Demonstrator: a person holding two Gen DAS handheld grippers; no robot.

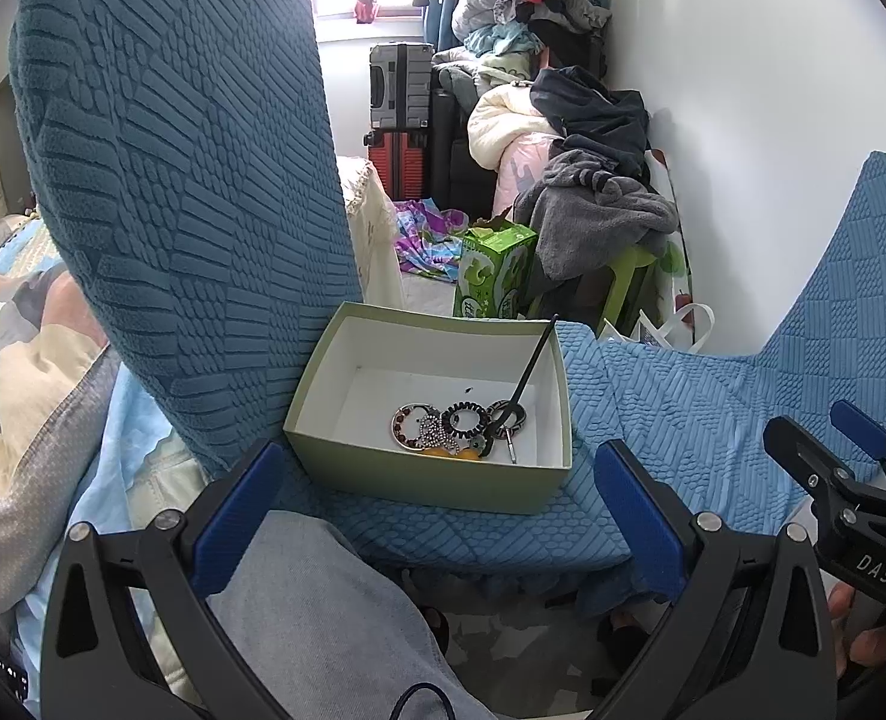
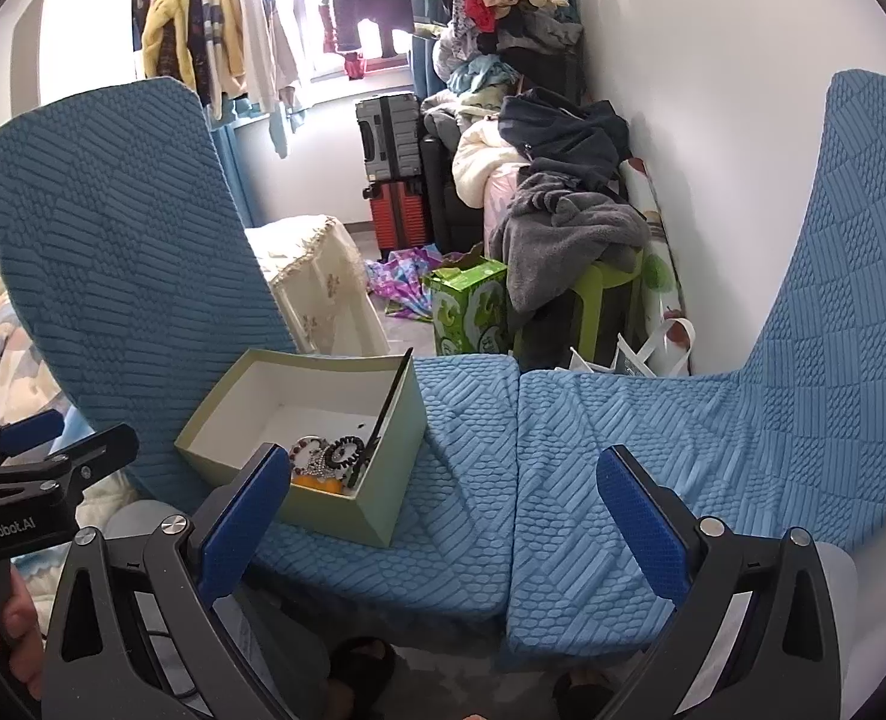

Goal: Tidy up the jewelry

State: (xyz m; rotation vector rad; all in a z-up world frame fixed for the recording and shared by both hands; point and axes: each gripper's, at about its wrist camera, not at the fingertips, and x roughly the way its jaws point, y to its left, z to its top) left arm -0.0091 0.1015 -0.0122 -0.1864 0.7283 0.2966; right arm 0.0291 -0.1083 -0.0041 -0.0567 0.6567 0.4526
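A pale green open box (image 1: pixel 419 480) (image 2: pixel 347 510) with a white inside sits on the left blue chair seat. Inside lies a heap of jewelry (image 1: pixel 457 426) (image 2: pixel 323 457): beaded rings, a black coiled band, something orange, and a thin black stick (image 1: pixel 532 369) (image 2: pixel 392 399) leaning on the box's right wall. My left gripper (image 1: pixel 437 522) is open and empty, just in front of the box. My right gripper (image 2: pixel 437 528) is open and empty too, to the right of the box over the seat. Each gripper shows at the edge of the other's view.
Two chairs with blue textured covers (image 2: pixel 592 480) stand side by side, their backs (image 1: pixel 161 180) (image 2: pixel 850 300) rising left and right. Behind are a green carton (image 1: pixel 493 270), a green stool under piled clothes (image 2: pixel 568 222), suitcases (image 2: pixel 392 174) and a white wall (image 2: pixel 712 120). A person's leg (image 1: pixel 323 618) is below.
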